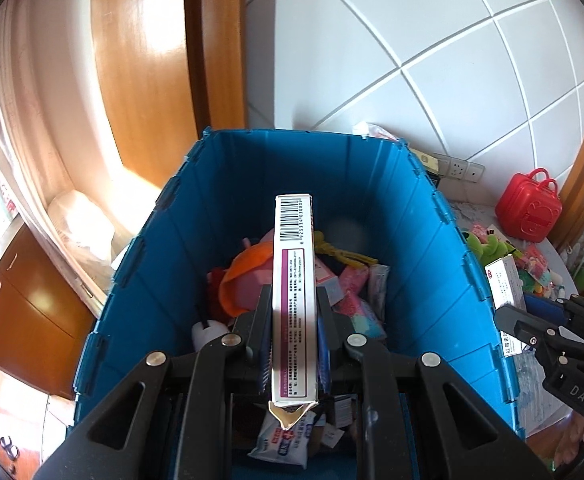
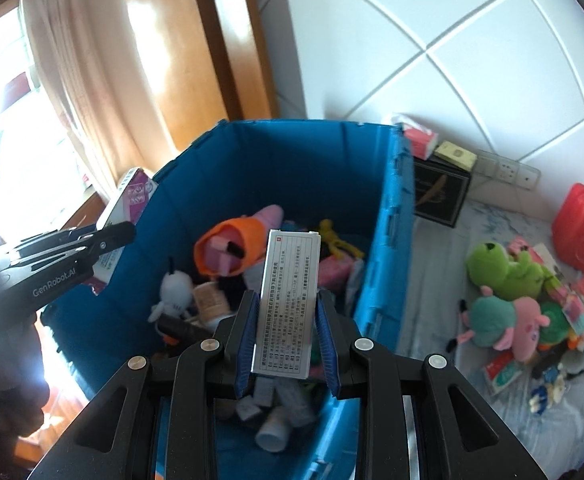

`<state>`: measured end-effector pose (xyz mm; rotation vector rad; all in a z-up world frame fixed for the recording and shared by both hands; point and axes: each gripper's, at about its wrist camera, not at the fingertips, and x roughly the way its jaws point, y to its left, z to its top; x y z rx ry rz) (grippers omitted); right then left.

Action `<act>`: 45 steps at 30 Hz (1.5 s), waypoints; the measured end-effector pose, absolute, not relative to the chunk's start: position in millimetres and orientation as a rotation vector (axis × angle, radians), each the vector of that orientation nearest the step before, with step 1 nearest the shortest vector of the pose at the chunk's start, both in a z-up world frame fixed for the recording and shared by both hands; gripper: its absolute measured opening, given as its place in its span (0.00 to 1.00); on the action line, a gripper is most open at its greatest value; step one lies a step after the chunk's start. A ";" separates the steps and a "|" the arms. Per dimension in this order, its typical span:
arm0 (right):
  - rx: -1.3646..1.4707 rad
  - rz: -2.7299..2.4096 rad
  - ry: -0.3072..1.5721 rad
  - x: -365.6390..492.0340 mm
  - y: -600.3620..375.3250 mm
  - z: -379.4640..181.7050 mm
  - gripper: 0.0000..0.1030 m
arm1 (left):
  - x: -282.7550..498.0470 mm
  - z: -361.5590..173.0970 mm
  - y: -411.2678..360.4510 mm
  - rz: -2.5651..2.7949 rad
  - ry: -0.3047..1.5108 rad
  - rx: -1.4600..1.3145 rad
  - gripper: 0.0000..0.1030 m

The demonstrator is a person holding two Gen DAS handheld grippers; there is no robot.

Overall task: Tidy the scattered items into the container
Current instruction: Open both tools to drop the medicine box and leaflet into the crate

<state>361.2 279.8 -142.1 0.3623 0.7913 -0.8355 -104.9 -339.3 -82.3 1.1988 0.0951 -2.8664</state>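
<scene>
Holding boxes over the blue bin (image 1: pixel 228 208) | left gripper (image 1: pixel 293 344) clamps a purple-edged box (image 1: pixel 293 280), right gripper (image 2: pixel 286 344) a white box (image 2: pixel 288 292) | done: bin holds many toys | left: plush toys (image 2: pixel 507 292) and packets lie scattered on the table (image 2: pixel 443 280).

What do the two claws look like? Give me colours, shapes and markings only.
Both are black plastic with angular linkage arms, triangular cut-outs and round silver pivot pins. The left claw and right claw each have ribbed blue pads lining the inner faces of the fingers. White lettering "GenRobot.AI" runs along the left claw's side in the right wrist view; "DAS" shows on the right one's body. No cables or sleeves are visible.
</scene>
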 end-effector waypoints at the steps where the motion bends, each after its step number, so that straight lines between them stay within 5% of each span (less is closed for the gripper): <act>1: 0.362 -0.829 0.795 364.3 280.0 -143.3 0.27 | -104.2 -82.8 -342.9 -2.860 0.099 1.197 0.18; 31: 0.339 -0.702 0.893 425.9 288.0 -179.6 0.28 | -94.8 -108.2 -411.2 -2.758 0.206 1.241 0.18; 32: 0.338 -0.704 0.890 425.5 287.7 -178.7 0.30 | -95.3 -107.9 -411.5 -2.764 0.217 1.240 0.18; 33: 0.334 -0.651 0.889 427.1 288.6 -178.2 0.45 | -95.6 -107.0 -412.0 -2.764 0.227 1.237 0.18; 34: 0.336 -0.641 0.884 426.4 288.3 -177.2 0.77 | -96.2 -106.0 -412.9 -2.763 0.243 1.227 0.18; 35: 0.338 -0.645 0.873 424.8 287.9 -175.5 0.94 | -98.1 -105.9 -413.3 -2.760 0.257 1.235 0.21; 36: 0.337 -0.647 0.862 423.5 287.9 -173.4 0.99 | -100.2 -106.3 -413.5 -2.755 0.269 1.245 0.45; 37: 0.335 -0.646 0.862 422.7 287.8 -172.2 1.00 | -102.2 -107.1 -413.7 -2.739 0.273 1.253 0.79; 38: 0.337 -0.643 0.863 421.8 287.6 -171.7 1.00 | -102.4 -107.3 -414.1 -2.729 0.279 1.242 0.89; 45: 0.354 -0.662 0.855 406.5 284.3 -168.5 1.00 | -104.1 -107.4 -406.5 -2.747 0.299 1.230 0.92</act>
